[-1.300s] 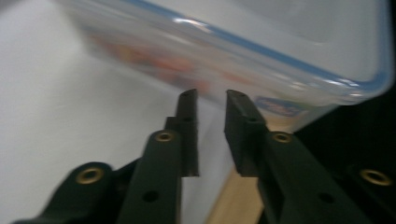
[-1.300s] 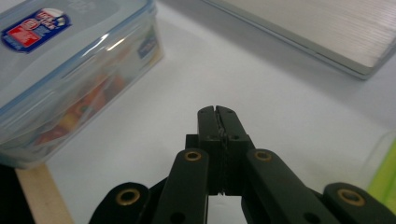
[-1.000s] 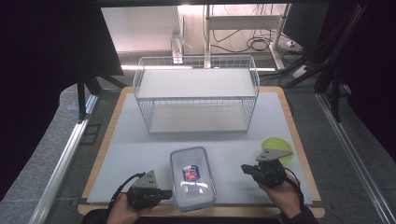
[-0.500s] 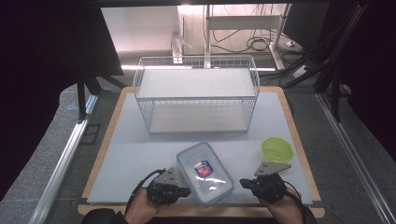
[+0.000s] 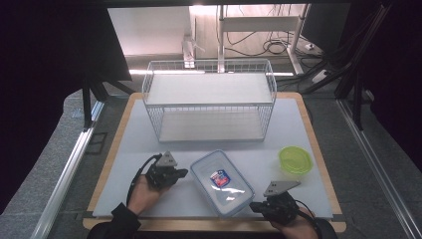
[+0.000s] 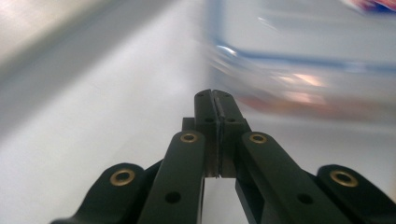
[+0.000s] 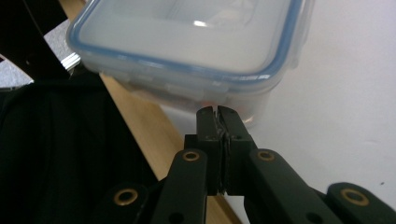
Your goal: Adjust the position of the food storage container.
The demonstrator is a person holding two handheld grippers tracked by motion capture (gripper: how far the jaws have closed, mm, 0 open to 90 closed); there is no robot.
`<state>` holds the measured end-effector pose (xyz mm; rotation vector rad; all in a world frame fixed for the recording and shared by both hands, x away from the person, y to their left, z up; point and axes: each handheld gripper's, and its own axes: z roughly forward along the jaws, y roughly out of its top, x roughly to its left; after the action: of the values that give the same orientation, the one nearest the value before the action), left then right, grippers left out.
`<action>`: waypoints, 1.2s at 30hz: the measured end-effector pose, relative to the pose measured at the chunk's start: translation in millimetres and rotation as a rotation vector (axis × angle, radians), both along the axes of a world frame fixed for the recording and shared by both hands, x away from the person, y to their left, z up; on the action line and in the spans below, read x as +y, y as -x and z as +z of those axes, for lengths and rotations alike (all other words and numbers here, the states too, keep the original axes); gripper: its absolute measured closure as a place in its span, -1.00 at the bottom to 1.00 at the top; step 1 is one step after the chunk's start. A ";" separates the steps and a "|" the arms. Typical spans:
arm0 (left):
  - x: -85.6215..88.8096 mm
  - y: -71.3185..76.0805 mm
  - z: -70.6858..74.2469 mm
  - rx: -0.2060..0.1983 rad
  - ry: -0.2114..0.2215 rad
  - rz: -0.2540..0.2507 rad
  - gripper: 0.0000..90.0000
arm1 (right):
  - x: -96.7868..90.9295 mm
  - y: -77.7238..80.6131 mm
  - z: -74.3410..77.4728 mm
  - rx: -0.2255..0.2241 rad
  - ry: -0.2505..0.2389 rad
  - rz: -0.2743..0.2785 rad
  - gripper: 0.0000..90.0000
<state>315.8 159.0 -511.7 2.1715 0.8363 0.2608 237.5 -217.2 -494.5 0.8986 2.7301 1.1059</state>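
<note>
Box (image 5: 221, 182) turned since before, near end now toward 5 o'clock. Left gripper (image 5: 180, 174) and right gripper (image 5: 255, 205) fingers squeezed together, empty, nudging box to turn it.

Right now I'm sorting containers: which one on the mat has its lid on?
The clear rectangular container with the blue-rimmed lid, lying between the two grippers. The green round bowl at the right is open-topped.

front blocked: wire basket (image 5: 209, 102) | centre: container (image 5: 222, 182) | right: green bowl (image 5: 295, 159) | left mat (image 5: 134, 149) free
</note>
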 end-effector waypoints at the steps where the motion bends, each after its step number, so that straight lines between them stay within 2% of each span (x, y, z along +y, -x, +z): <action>1: -1.2 -9.9 -2.1 0.013 0.016 0.008 1.00 | -0.2 -0.8 0.8 -0.003 -0.003 -0.008 0.97; 5: -9.2 -25.7 -7.5 0.036 0.057 -0.025 1.00 | -1.0 -4.7 0.5 -0.011 -0.004 -0.028 1.00; 7: -12.5 -26.8 -8.4 0.030 0.031 -0.024 1.00 | -0.2 -6.9 0.7 -0.017 0.002 -0.039 1.00; 9: -11.2 -25.6 -8.8 0.051 0.045 -0.006 1.00 | 0.1 -10.5 0.8 -0.026 0.011 -0.054 1.00; 12: -8.2 -23.9 -8.3 0.059 0.047 -0.002 1.00 | 0.3 -18.9 -0.1 -0.033 0.017 -0.078 1.00; 18: -5.6 -13.5 -5.6 0.049 -0.002 0.017 1.00 | 3.0 -43.9 -0.6 -0.064 0.058 -0.132 1.00; 25: 1.9 -0.3 -4.6 0.063 0.001 0.039 1.00 | 7.4 -69.0 -2.9 -0.076 0.068 -0.153 1.00; 29: 7.3 10.2 -4.1 0.066 0.007 0.046 1.00 | 10.9 -79.8 -5.2 -0.068 0.047 -0.165 1.00; 36: 16.2 29.6 -3.8 0.067 0.027 0.075 1.00 | 22.0 -96.1 -4.0 -0.082 0.030 -0.170 1.00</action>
<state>286.3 175.2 -515.5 2.1361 0.9549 0.2135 333.6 -195.3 -498.5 1.0346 2.5435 1.0435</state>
